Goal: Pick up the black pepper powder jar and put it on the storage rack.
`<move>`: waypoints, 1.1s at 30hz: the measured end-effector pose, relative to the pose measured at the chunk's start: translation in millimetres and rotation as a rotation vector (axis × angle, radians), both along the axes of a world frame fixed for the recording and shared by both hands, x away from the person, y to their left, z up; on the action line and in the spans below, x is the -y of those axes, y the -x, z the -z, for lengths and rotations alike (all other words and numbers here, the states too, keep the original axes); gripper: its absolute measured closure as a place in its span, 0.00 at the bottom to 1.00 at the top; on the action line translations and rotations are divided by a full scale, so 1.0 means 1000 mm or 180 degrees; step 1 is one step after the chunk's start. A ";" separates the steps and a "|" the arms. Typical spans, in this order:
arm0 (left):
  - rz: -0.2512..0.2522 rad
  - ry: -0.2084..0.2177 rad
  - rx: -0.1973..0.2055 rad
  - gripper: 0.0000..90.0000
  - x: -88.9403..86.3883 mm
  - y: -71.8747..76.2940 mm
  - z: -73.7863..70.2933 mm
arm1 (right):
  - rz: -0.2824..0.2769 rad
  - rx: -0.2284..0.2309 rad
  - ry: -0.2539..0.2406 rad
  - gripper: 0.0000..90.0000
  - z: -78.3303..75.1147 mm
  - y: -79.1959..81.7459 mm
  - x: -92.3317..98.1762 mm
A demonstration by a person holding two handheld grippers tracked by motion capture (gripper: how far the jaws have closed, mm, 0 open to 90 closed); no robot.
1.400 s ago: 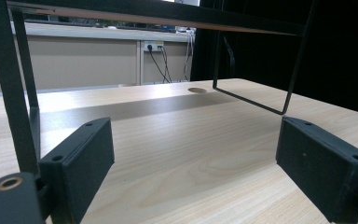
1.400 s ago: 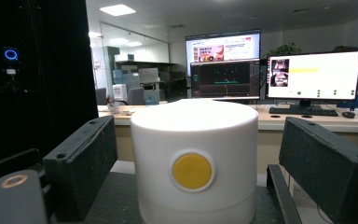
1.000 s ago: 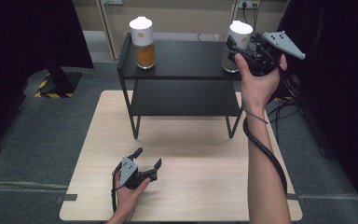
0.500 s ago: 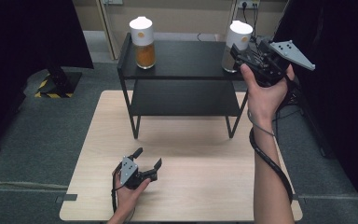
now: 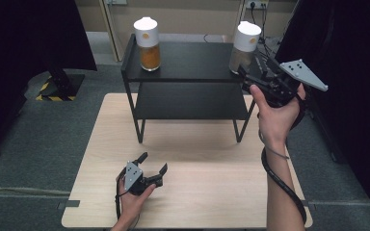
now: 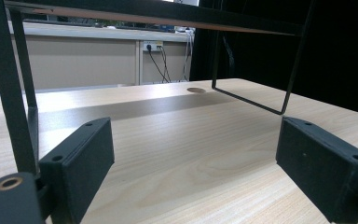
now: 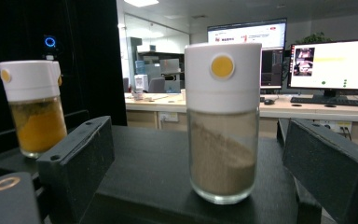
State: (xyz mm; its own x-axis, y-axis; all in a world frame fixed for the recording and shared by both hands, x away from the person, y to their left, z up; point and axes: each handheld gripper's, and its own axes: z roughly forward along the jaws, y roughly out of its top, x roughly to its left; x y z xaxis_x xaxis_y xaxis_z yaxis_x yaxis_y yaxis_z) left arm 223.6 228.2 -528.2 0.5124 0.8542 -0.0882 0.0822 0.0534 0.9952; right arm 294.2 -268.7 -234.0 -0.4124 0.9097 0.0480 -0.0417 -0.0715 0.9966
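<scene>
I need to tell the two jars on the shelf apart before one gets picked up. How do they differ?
The jar of orange filling stands at the left end of the black shelf's top; the jar of pale beige powder stands at the right end. The right tool points at the beige jar with jaws apart and not touching it, while the orange jar stands well clear of it. Both are upright, clear-bodied, with white caps bearing a yellow dot.
</scene>
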 end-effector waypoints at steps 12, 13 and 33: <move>0.0003 -0.0007 0.0007 0.12 0.000 0.000 0.000 | -0.0100 -0.0118 0.0190 0.10 0.019 0.010 0.003; 0.0004 -0.0006 0.0006 0.12 0.000 0.000 0.000 | -0.0111 -0.0127 0.0197 0.10 0.020 0.011 0.003; 0.0004 -0.0005 0.0009 0.12 0.001 0.000 0.000 | -0.0244 -0.0432 0.0241 0.10 0.065 0.020 0.007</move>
